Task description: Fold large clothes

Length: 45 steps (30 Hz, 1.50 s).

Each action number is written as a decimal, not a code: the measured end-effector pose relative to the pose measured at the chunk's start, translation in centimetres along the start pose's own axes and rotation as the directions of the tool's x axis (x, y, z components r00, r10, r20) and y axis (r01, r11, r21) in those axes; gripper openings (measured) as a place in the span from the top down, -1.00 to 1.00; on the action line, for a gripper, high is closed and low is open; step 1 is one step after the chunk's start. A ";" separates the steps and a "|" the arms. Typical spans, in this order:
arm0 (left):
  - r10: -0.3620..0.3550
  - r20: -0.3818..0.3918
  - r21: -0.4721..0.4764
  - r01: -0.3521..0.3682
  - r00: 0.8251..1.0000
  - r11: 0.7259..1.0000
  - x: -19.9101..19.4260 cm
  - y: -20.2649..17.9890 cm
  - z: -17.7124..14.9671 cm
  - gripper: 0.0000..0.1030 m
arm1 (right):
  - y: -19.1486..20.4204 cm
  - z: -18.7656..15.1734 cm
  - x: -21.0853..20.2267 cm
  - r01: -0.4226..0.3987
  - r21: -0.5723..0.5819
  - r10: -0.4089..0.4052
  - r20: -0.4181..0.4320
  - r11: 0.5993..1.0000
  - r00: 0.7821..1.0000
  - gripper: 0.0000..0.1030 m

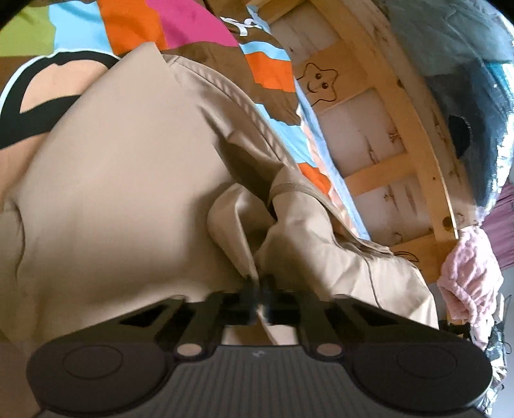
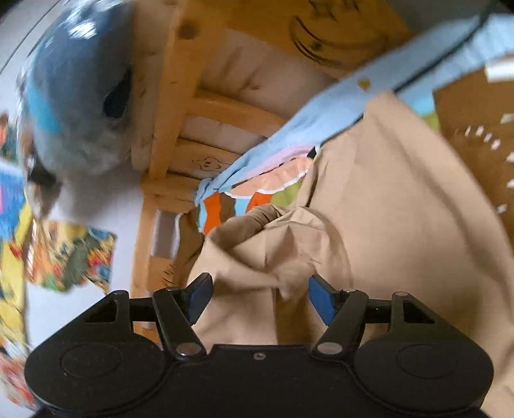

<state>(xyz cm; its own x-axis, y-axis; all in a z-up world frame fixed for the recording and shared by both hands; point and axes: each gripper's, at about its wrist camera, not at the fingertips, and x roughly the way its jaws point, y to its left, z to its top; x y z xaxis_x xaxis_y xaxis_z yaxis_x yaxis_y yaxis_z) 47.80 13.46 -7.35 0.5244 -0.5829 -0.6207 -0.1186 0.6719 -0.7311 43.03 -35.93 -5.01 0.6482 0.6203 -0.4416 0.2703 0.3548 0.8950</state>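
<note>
Garment (image 1: pixel 128 193) fold pinched between left jaws.

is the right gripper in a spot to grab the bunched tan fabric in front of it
Probably yes. The right gripper is open with the bunched tan garment lying right between its fingers, nothing in the way. The left gripper is shut on the same garment.

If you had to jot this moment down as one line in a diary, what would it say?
left tool: shut on tan garment | right tool: open over tan garment | surface: colourful bedsheet | fold unfinished
</note>
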 end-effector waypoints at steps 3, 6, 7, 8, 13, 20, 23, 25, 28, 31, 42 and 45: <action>0.013 0.008 0.054 -0.014 1.000 0.998 -0.3 -0.7 0.8 1.00 | -0.6 0.8 1.6 -0.014 0.074 0.017 -0.035 0.997 0.999 -0.41; 0.038 0.008 0.122 -0.039 0.999 0.992 -1.0 -0.9 1.8 1.00 | -0.5 1.2 3.0 -0.022 0.075 0.026 -0.051 0.997 0.998 -0.01; 0.053 0.014 0.137 -0.055 0.998 0.989 -1.3 -0.9 2.2 1.00 | -0.1 1.3 3.5 -0.027 0.055 0.030 -0.058 0.998 0.998 0.17; 0.068 0.021 0.152 -0.071 0.997 0.986 -1.5 -0.9 2.8 1.00 | 0.3 1.4 4.1 -0.038 0.030 0.040 -0.063 0.999 0.997 0.33; 0.054 0.120 0.322 -0.090 0.991 0.943 -3.1 -2.6 5.9 1.00 | 7.0 0.3 4.1 -0.073 -0.488 0.097 0.024 0.870 0.995 0.86; 0.110 0.055 0.521 -0.123 0.992 0.845 -2.2 -0.5 3.3 1.00 | 6.5 -6.3 3.6 0.070 -0.944 -0.158 0.020 0.323 0.987 0.87; 0.106 0.037 0.487 -0.110 0.994 0.866 -2.2 1.2 1.6 1.00 | 3.6 -7.4 2.9 0.080 -0.928 -0.229 -0.006 0.364 0.973 0.84; 0.113 0.034 0.481 -0.116 0.993 0.869 -2.4 1.3 1.2 1.00 | 2.6 -7.3 1.9 0.078 -0.894 -0.246 -0.038 0.441 0.968 0.58; 0.107 0.018 0.461 -0.104 0.994 0.881 -3.2 1.0 1.5 1.00 | 2.3 -5.9 -0.2 0.036 -0.797 -0.198 -0.106 0.603 0.975 0.09; 0.122 0.009 0.445 -0.114 0.992 0.888 -3.3 1.4 1.9 0.97 | 1.7 -3.5 -0.8 0.014 -0.639 -0.118 -0.121 0.769 0.986 -0.55; 0.211 0.122 0.378 -0.242 0.970 0.894 -3.6 0.0 0.1 1.00 | 4.4 -0.6 3.5 0.206 -0.564 -0.149 0.146 0.800 0.978 0.94; 0.273 0.148 0.422 -0.311 0.950 0.851 -2.6 -0.6 -0.7 1.00 | 5.0 -1.5 4.7 0.300 -0.670 -0.204 0.221 0.679 0.954 0.96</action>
<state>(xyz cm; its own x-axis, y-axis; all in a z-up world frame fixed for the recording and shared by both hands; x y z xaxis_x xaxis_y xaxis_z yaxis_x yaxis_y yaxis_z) 45.95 14.22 -5.50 0.5912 -0.3026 -0.7476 0.0924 0.9463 -0.3099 46.39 -30.18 -2.70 0.7203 0.3652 -0.5897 -0.0988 0.8956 0.4338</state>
